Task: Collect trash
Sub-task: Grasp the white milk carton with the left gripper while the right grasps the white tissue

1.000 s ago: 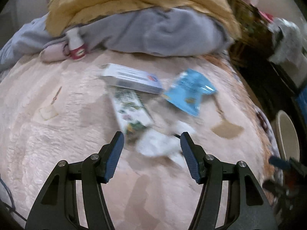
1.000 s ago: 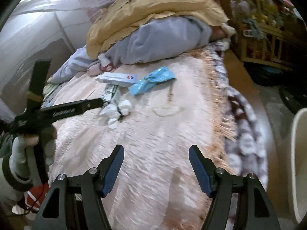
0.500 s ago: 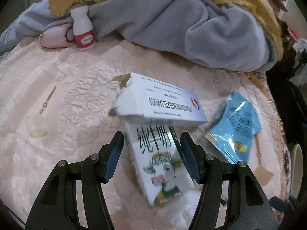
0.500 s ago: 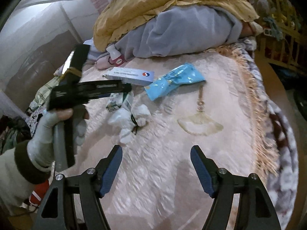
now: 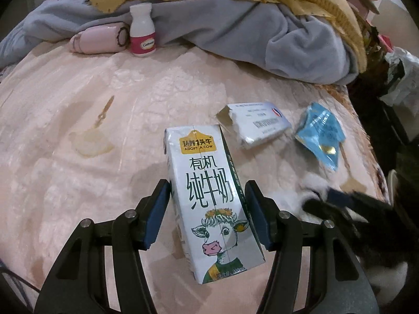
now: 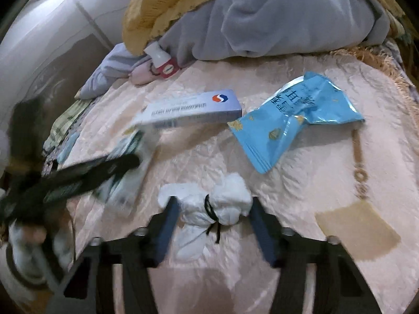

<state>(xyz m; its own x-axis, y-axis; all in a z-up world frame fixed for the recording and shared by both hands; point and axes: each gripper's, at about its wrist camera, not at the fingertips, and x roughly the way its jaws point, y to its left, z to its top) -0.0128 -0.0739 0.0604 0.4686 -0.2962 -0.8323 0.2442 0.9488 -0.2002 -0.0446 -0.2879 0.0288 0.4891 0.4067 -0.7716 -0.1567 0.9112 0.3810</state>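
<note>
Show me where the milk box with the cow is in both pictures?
Left wrist: the milk carton fills the centre, between the left tool's fingers.
Right wrist: the carton shows only as a blurred patch at left, behind the dark left tool.
Shared landmark: the torn white medicine box lies just beyond the carton in both.

I take the milk carton [image 5: 213,204] as landmark, on the bedspread [image 5: 65,136]. It sits between my left gripper [image 5: 207,209] fingers. Behind and right of the carton lies the medicine box [image 5: 258,127]; further right of that, the snack wrapper [image 5: 320,133]. Right of the carton, the tissue wad [image 6: 217,209] lies between my right gripper [image 6: 213,222] fingers. Far behind the carton, a pill bottle [image 5: 142,33] stands upright against piled blankets [image 5: 262,34], a pouch [image 5: 98,41] just left of it.
</note>
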